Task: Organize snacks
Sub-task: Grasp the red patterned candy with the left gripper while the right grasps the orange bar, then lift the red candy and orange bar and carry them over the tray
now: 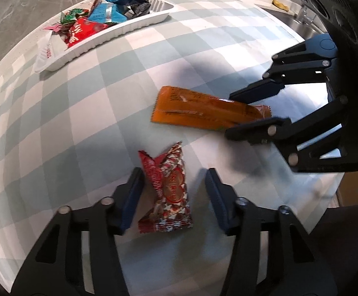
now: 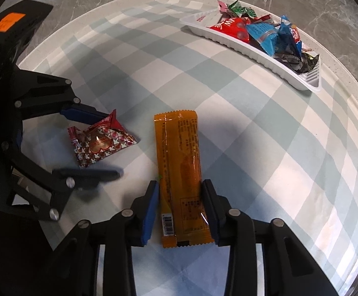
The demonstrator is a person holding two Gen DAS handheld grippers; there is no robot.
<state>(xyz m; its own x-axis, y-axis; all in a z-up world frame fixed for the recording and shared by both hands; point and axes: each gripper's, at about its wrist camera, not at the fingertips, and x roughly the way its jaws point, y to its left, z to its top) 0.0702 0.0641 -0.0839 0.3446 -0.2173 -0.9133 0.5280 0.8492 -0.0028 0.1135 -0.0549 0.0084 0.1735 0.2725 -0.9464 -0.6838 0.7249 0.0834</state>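
1. The left gripper [image 1: 174, 192] has its jaws spread wide, straddling a small red packet [image 1: 166, 194] printed with white hearts and a round emblem. One blue pad [image 1: 131, 199] sits right against the packet's crumpled edge; the other pad stands clear of it, so nothing is clamped.
2. The right gripper [image 2: 180, 207] is likewise open, with its jaws set either side of a long orange bar wrapper [image 2: 179, 172]. The pads lie just beside the wrapper's edges; whether they actually touch is hard to tell.
3. The orange wrapper is glossy and flat, with dark fine print, a barcode near the gripper end and crimped, serrated ends. The print is too small to read.
4. Its long axis runs straight away from the right gripper, roughly toward the far rim of the table. The red packet lies just beside it on the left gripper's side, with its twisted end pointing away from the left gripper.
5. Both snacks lie on a pale green-and-white checked cloth [image 2: 253, 123].
6. Well apart, near the cloth's far edge, a white ribbed tray [image 2: 265, 56] holds a heap of blue, red, green and black wrappers, overlapping so the separate pieces are hard to count.
7. In the right wrist view, the left gripper's lower finger is blurred.
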